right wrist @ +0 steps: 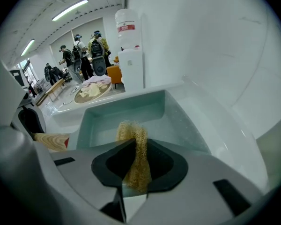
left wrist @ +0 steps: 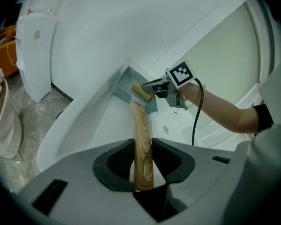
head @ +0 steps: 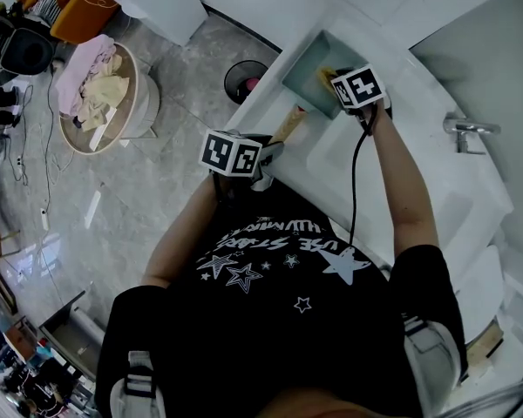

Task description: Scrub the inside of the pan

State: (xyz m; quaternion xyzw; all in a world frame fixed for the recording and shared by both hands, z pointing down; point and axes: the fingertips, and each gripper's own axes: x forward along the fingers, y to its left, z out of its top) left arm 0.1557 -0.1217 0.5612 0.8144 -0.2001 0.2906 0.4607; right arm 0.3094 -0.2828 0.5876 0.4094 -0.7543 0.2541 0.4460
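Head view shows a white moulded surface (head: 318,159) running across the right of the scene, and on it, ahead of the person, stands the pan (head: 305,77). It is rectangular, pale blue-green and deep-walled. Its wooden handle (head: 288,124) slants back towards the person and ends in the left gripper (head: 268,155).

In the left gripper view the jaws stand narrow, one pad on each side of the handle near its free end and pressed against the wood, so the pan is steadied from there. The right gripper (head: 336,84) hangs over the pan's open top. Its jaws are pinched on a yellow scourer (right wrist: 136,153), whose frayed end pokes out past the fingertips above the pan's floor. Whether that end touches the floor I cannot tell.

The pan looks rigid and fairly light for its size. The long handle is the natural hold, since it gives leverage against twisting while the inside is rubbed. The smooth inner walls are likely slick, so the pan may skate on the white surface if the handle grip loosens.

The scourer looks soft, springy and nearly weightless. It squashes flat between the pads, so a hold low on it, with a short tuft left free, should keep it from folding over.
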